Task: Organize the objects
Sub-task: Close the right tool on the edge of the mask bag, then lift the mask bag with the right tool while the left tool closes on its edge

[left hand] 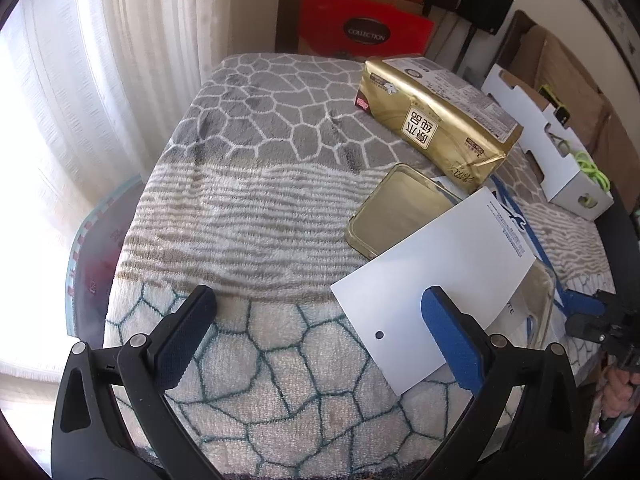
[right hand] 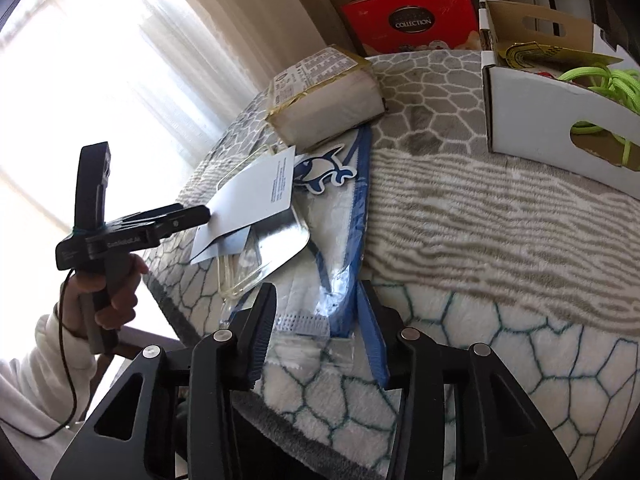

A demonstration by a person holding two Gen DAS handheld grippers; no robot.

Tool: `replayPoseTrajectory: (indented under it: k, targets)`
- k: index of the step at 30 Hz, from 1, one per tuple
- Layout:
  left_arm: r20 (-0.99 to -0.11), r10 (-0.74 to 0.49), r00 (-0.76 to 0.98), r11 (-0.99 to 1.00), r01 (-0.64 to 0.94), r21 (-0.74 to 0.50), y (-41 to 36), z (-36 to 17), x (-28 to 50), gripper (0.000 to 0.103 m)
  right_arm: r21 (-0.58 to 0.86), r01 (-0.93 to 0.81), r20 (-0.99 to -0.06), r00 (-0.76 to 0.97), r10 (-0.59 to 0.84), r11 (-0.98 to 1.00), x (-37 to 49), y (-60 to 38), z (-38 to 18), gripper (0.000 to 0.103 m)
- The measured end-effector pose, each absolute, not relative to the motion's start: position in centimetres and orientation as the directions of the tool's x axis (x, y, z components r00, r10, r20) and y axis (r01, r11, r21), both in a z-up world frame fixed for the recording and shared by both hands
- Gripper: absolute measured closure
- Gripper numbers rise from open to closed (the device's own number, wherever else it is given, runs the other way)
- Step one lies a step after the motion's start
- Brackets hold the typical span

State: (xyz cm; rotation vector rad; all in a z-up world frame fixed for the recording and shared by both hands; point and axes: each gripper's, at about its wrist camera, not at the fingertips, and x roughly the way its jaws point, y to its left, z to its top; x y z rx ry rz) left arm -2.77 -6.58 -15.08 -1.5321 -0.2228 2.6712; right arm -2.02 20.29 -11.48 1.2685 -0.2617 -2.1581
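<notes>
My left gripper (left hand: 326, 326) stands wide open over the patterned blanket (left hand: 248, 208). A white card (left hand: 436, 276) leans against the back of its right finger, over an open gold tin (left hand: 396, 212). In the right wrist view the left gripper (right hand: 200, 214) meets that card's (right hand: 256, 192) edge. My right gripper (right hand: 316, 340) is partly open around the near end of a clear bag with blue trim (right hand: 340, 248) that lies flat; its pads do not visibly squeeze it. The bag bears a shark label (right hand: 320, 172). The right gripper (left hand: 580, 308) also shows at the far right of the left wrist view.
A gold wrapped pack (left hand: 436, 120) lies at the back of the blanket. A white cardboard box (right hand: 560, 132) with green cord (right hand: 608, 80) stands at the right. A red box (left hand: 364, 28) sits behind the table, curtains at the left. A person's hand (right hand: 116, 300) grips the left handle.
</notes>
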Motion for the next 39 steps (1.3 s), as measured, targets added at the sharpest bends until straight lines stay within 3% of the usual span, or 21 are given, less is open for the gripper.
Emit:
replayPoseTrajectory:
  k: [4,7,11,21,24,30,34,39]
  targets:
    - [-0.853,0.116,-0.509,-0.988,0.033,-0.154,-6.5,-15.1,-2.6,0.000,0.494,0.390,-0.705,-0.344,-0.621,-0.777,-1.8,20.2,-11.8,0.067]
    - [-0.854,0.118,-0.506,-0.988,0.023,-0.150,-6.1,-15.0,-2.5,0.000,0.419,0.391,-0.744,-0.370,-0.556,-0.820,-2.0,19.3,-11.7,0.092]
    - [-0.856,0.115,-0.505,-0.991,0.005,-0.136,-5.6,-14.9,-2.0,0.001,0.321,0.417,-0.770,-0.408,-0.491,-0.850,-1.5,18.7,-11.5,0.099]
    - [-0.820,0.200,-0.536,-0.979,-0.142,-0.147,-3.3,-13.1,-0.1,0.001,0.354,0.322,-0.764,-0.442,-0.470,-0.878,4.0,24.2,-11.8,0.101]
    - [-0.804,0.281,-0.524,-0.959,-0.186,-0.214,-2.1,-12.9,0.6,0.001,0.389,0.267,-0.758,-0.451,-0.471,-0.882,5.8,26.7,-11.8,0.101]
    - [-0.749,0.544,-0.379,-0.838,-0.292,-0.461,2.5,-14.1,3.0,0.001,0.419,0.206,-0.754,-0.463,-0.466,-0.884,7.7,28.0,-11.8,0.099]
    - [-0.753,0.561,-0.343,-0.804,-0.444,-0.396,7.1,-13.7,5.8,0.001,0.437,0.190,-0.747,-0.468,-0.473,-0.879,7.9,27.7,-11.9,0.099]
    - [-0.748,0.587,-0.310,-0.778,-0.471,-0.416,9.2,-13.4,6.9,0.001,0.459,0.195,-0.732,-0.471,-0.493,-0.867,8.2,27.1,-11.6,0.098]
